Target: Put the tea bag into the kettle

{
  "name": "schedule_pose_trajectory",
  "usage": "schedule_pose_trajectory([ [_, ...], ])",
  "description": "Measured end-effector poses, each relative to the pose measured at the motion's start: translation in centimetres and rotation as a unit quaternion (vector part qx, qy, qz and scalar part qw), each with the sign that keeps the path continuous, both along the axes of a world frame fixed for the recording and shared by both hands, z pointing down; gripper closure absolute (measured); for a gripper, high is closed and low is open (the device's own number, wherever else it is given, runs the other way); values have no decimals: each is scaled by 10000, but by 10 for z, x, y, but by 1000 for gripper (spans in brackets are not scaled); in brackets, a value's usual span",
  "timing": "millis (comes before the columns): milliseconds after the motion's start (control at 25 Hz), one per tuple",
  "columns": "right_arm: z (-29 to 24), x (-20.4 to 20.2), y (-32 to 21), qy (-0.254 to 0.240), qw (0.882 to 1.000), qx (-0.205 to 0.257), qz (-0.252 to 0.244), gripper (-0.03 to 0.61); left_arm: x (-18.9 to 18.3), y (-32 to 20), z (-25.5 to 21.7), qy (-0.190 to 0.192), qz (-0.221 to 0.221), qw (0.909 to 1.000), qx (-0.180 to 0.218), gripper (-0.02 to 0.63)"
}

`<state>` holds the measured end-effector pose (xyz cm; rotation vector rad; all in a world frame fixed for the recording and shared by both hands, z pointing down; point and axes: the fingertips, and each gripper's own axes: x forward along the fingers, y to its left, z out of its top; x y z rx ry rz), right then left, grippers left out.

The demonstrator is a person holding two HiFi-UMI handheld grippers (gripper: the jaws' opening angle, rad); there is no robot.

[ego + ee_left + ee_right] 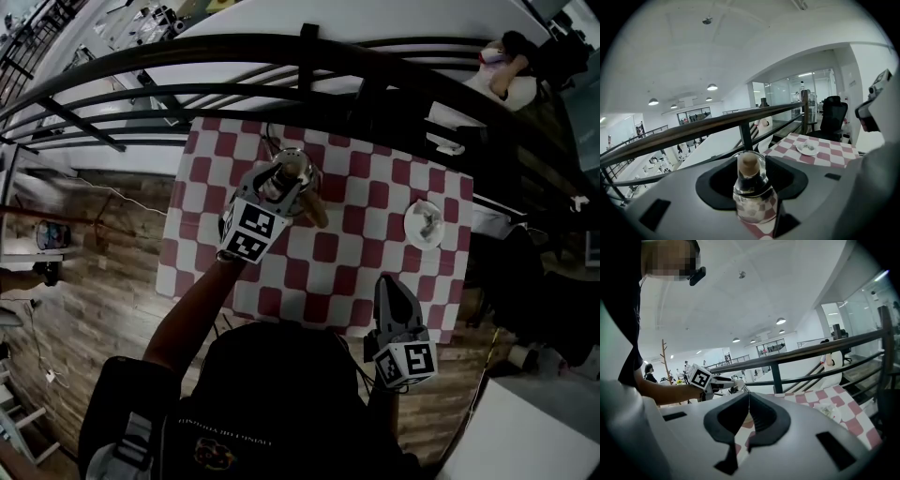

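Observation:
A glass kettle [289, 172] with a cork-coloured lid and a wooden handle stands on the red-and-white checked table [347, 258], towards its far left. My left gripper [277, 184] is at the kettle and open. The kettle [751, 187] stands in the gap between the jaws, and I see no pad pressing on it. A white saucer [424, 224] at the table's right holds what looks like the tea bag; this saucer [807, 148] lies well clear of the left gripper. My right gripper [389, 284] hangs over the table's near right edge, shut and empty [749, 401].
A black railing [309, 66] runs along the table's far side, over a drop to a lower floor. Wooden floor [103, 281] lies to the left. A person sits at the upper right [506, 70]. A black office chair [833, 115] stands past the table's end.

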<state>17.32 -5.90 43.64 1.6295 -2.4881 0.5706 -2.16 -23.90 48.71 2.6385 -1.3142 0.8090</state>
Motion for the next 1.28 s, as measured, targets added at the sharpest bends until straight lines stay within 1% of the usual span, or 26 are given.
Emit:
schedule_pose_trajectory([
  [160, -1, 1, -7, -31, 10000, -24, 48, 561, 2, -7, 6, -28, -42, 10000, -73, 442],
  [240, -1, 1, -9, -36, 10000, -26, 66, 561, -1, -9, 5, -39, -95, 9999, -35, 443],
  [280, -2, 0, -10, -39, 10000, -27, 74, 561, -2, -10, 3, -45, -110, 9999, 12, 451],
  [360, 0, 0, -11, -29, 10000, -20, 62, 561, -3, -11, -1, -75, -82, 9999, 109, 509],
  [520, -1, -4, -11, -11, 10000, 17, 30, 561, -3, -8, -8, -52, 9, 9998, 184, 511],
  [680, -8, -8, -12, 12, 9999, 89, 54, 561, -10, 1, -26, 48, 4, 9994, 356, 511],
  [960, -10, -2, -14, 165, 9997, 171, 102, 561, -27, 37, -49, 187, -6, 9985, 513, 511],
  [1120, -11, 1, -17, 247, 9994, 220, 104, 561, -34, 66, -51, 266, -8, 9986, 459, 511],
  [1280, -9, 6, -17, 331, 9992, 218, 113, 561, -33, 95, -49, 346, 18, 9988, 331, 511],
])
